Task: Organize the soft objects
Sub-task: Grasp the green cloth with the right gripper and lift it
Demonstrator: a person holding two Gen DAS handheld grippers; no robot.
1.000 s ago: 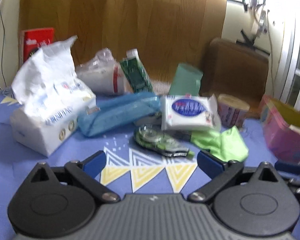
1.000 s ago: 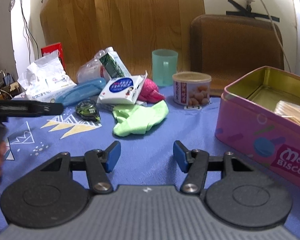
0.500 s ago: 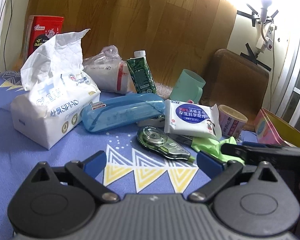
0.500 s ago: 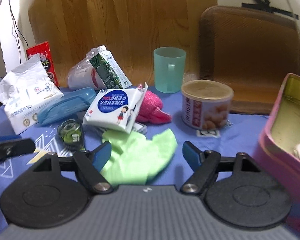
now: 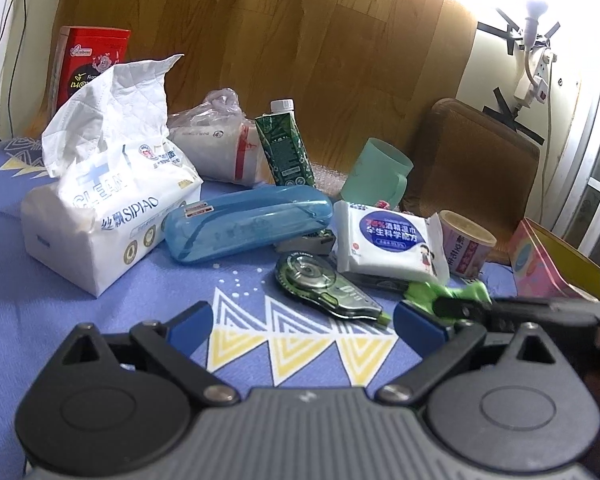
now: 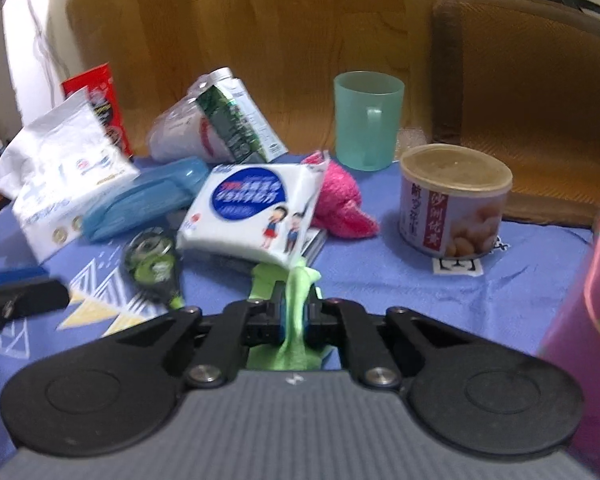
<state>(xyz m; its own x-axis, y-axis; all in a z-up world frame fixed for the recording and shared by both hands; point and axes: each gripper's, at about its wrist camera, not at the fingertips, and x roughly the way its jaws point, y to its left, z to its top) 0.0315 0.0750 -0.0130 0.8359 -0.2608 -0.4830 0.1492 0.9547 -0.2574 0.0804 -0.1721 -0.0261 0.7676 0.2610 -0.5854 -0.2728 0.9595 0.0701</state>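
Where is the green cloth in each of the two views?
Left wrist view: green cloth at lower right, by the right gripper, in front of the wipes pack.
Right wrist view: green cloth at lower centre, pinched in the right gripper.
Shared landmark: the wipes pack.

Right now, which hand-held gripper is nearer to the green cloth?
Right. The right hand-held gripper is shut on the green cloth, pinching it between its pads. The left hand-held gripper is open, beside the cloth and not touching it.
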